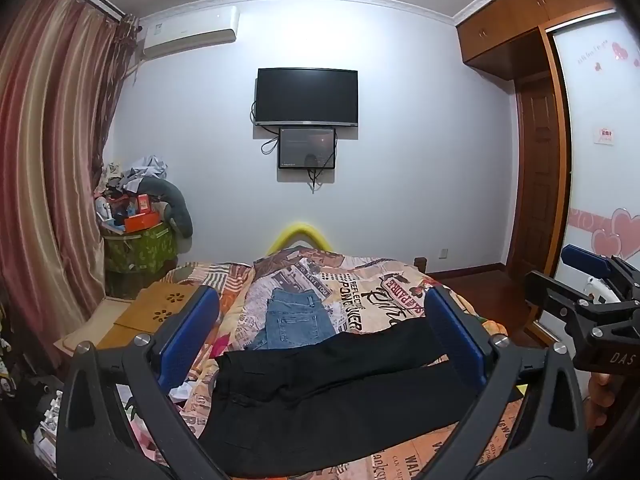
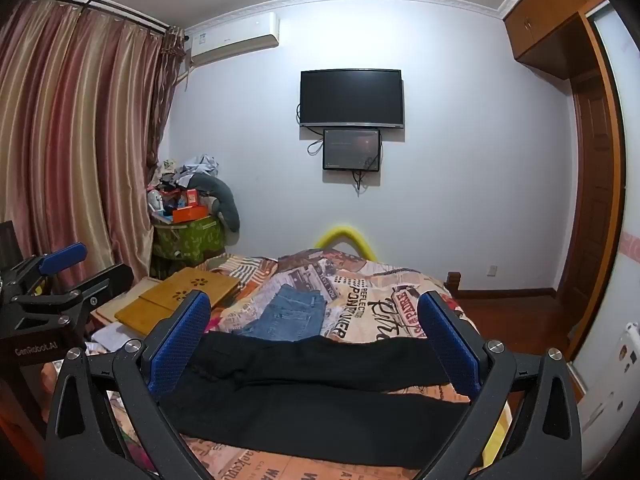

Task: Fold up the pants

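Black pants (image 1: 320, 392) (image 2: 320, 396) lay spread crosswise on the near part of the bed, waist end to the left, both legs running out to the right; the far leg lay angled slightly away from the near one. They rested on a newspaper-print bedspread (image 1: 372, 300) (image 2: 372, 304). Folded blue jeans (image 1: 296, 320) (image 2: 292, 316) sat just beyond the pants, toward the far side, near edge touching or slightly overlapped by the black cloth. Left gripper (image 1: 320, 332) (image 2: 64, 268) was held above the pants with its blue-padded fingers spread wide, nothing between them. Right gripper (image 2: 316, 336) (image 1: 592, 276) was likewise spread wide above the pants, empty, and sat to the right of the left one. A wooden lap tray (image 1: 152, 312) (image 2: 188, 292) lay at the bed's left edge. On the far wall hung a dark TV (image 1: 306, 96) (image 2: 351, 98) with a smaller screen (image 1: 307, 148) (image 2: 351, 149) directly below it.
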`<move>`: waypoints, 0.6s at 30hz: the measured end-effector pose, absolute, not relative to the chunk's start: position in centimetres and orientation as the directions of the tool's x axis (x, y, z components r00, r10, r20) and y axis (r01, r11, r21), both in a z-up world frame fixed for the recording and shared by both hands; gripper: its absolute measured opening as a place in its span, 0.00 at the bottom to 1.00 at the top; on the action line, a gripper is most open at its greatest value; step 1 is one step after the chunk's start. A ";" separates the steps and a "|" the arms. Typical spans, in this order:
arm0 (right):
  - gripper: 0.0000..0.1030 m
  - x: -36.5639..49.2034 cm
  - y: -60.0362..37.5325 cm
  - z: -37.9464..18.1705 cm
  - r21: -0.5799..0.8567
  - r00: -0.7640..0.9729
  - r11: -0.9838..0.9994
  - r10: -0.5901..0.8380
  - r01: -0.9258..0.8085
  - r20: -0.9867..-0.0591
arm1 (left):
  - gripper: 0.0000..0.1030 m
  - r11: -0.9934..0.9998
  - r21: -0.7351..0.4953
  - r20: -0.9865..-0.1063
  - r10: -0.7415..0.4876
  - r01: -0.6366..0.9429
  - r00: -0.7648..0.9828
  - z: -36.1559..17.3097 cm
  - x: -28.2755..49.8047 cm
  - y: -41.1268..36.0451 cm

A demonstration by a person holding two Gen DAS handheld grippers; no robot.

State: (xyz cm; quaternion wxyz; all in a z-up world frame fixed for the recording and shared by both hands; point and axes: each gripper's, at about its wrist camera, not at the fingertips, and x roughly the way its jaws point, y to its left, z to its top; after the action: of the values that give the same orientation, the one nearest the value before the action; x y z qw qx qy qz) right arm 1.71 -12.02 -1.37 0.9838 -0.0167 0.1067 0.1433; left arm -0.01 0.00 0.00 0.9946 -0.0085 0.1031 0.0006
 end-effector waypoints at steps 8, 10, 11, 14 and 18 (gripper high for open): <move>1.00 1.7 -11.9 -1.4 -0.002 0.936 0.958 0.279 -0.286 -0.216 | 1.00 1.000 -0.017 -0.207 -0.002 -0.001 0.978 0.0 -0.1 -0.1; 1.00 1.7 -11.9 -1.4 -0.002 0.936 0.958 0.279 -0.286 -0.216 | 1.00 1.000 -0.018 -0.207 -0.003 -0.001 0.978 0.0 -0.1 -0.1; 1.00 1.7 -11.9 -1.4 -0.003 0.936 0.958 0.278 -0.285 -0.216 | 1.00 1.000 -0.017 -0.207 -0.001 -0.002 0.978 0.0 0.0 -0.1; 1.00 1.7 -12.0 -1.4 -0.002 0.936 0.958 0.279 -0.286 -0.216 | 1.00 1.000 -0.020 -0.206 0.000 -0.005 0.979 0.0 -0.4 0.7; 1.00 1.7 -11.9 -1.4 -0.002 0.936 0.959 0.278 -0.285 -0.216 | 1.00 1.000 -0.020 -0.206 -0.001 -0.004 0.978 0.0 -0.3 0.5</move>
State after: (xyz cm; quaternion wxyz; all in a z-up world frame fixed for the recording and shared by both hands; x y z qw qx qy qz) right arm 1.75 -11.93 -1.38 0.9838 -0.0168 0.1073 0.1429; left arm -0.27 0.55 -0.03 0.9946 -0.0099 0.1037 0.0008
